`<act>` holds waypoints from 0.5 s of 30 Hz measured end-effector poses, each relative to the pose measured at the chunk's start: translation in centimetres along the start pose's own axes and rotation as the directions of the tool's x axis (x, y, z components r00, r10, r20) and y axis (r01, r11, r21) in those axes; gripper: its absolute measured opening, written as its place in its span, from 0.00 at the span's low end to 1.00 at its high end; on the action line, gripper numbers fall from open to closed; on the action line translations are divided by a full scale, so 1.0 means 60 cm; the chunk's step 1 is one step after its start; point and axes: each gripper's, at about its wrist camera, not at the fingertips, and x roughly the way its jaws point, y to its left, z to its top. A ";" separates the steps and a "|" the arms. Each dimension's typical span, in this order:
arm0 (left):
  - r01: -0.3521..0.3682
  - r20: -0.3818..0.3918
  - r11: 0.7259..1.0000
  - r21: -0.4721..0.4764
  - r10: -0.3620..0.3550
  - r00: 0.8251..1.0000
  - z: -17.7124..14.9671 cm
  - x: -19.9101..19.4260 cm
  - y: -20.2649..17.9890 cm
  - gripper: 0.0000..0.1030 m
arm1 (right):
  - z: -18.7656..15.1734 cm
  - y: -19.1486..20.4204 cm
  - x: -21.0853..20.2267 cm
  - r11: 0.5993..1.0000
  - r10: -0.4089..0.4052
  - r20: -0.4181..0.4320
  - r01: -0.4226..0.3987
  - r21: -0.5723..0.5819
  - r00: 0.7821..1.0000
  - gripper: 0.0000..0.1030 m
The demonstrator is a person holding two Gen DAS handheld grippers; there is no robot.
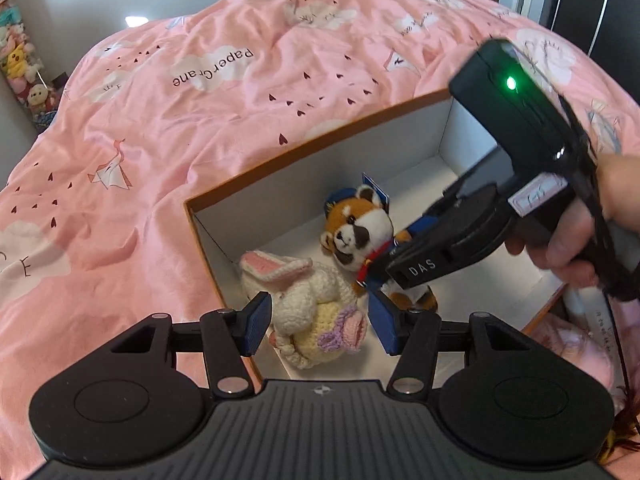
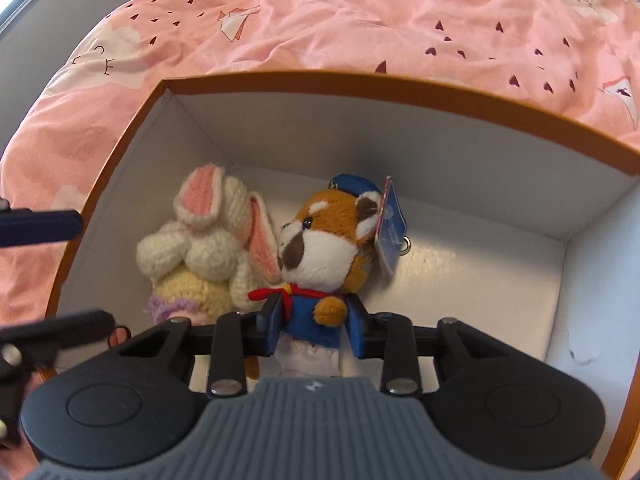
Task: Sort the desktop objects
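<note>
An orange-rimmed white box (image 1: 320, 136) (image 2: 360, 84) sits on a pink bed cover. Inside lie a cream crocheted rabbit (image 1: 304, 300) (image 2: 208, 248) and, right beside it, a red panda plush (image 1: 356, 232) (image 2: 320, 240) in blue clothes with a paper tag. My right gripper (image 2: 316, 324) reaches down into the box, and its blue pads press the plush's blue body from both sides. The left wrist view shows that right gripper (image 1: 372, 280) at the plush's neck, held by a hand (image 1: 568, 240). My left gripper (image 1: 320, 326) hovers open over the rabbit without touching it.
The wrinkled pink bed cover (image 1: 200, 128) surrounds the box on all sides. A clear column of soft toys (image 1: 20, 64) stands at the far left, and dark cabinets (image 1: 592, 4) at the far right. The right half of the box floor (image 2: 480, 280) is bare.
</note>
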 end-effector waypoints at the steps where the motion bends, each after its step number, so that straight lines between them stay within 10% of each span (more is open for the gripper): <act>1: -0.006 -0.010 1.000 0.014 0.006 1.000 0.000 0.007 -0.003 0.62 | 0.003 0.005 0.001 1.000 0.000 0.004 0.000 -0.024 1.000 0.34; 15: -0.129 -0.108 0.935 0.331 0.174 0.979 -0.010 0.086 -0.080 0.56 | 0.012 -0.005 0.004 0.999 0.033 -0.015 -0.033 -0.035 0.999 0.34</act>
